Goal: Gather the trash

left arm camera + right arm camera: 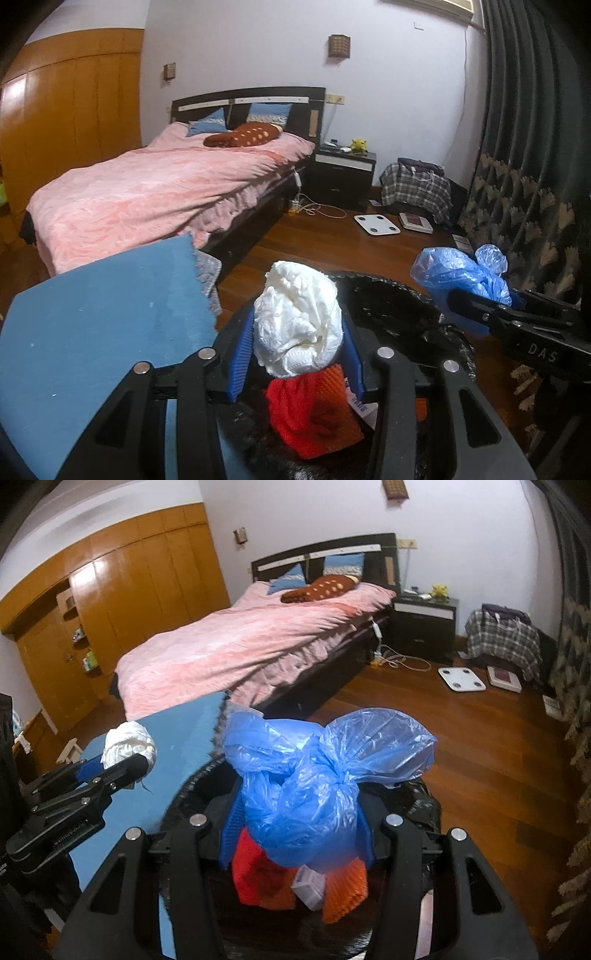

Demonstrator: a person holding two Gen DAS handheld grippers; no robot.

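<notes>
Left claw (299, 325) is gripping a crumpled white wad (299, 317) between its blue pads (240, 354); the wad is bulging above the fingertips. In the right wrist view the same claw (125, 760) is showing at left, with the wad (127, 744) sticking out past its tip, above the blue bench (177, 738).

Right claw (299, 812) is gripping a knotted blue bag (317, 771); the bag's loose ends are flaring out above the knot. In the left wrist view this claw (476, 306) is entering from the right with the bag (454, 273) pinched at its tip.

Both loads are hanging over a bin lined with a black liner (388, 299); its rim is lying just beside the bench edge (110, 295). Inside the bin, below the wad, red trash (306, 413) and an orange ribbed piece (332, 376) are lying together. The right wrist view is showing the same red trash (258, 871), the orange piece (343, 893) and a small white box (310, 884) between them, under the bag.

Background: bed (147, 192) with pink cover, wood floor (461, 746), white scale (376, 224) on the floor
</notes>
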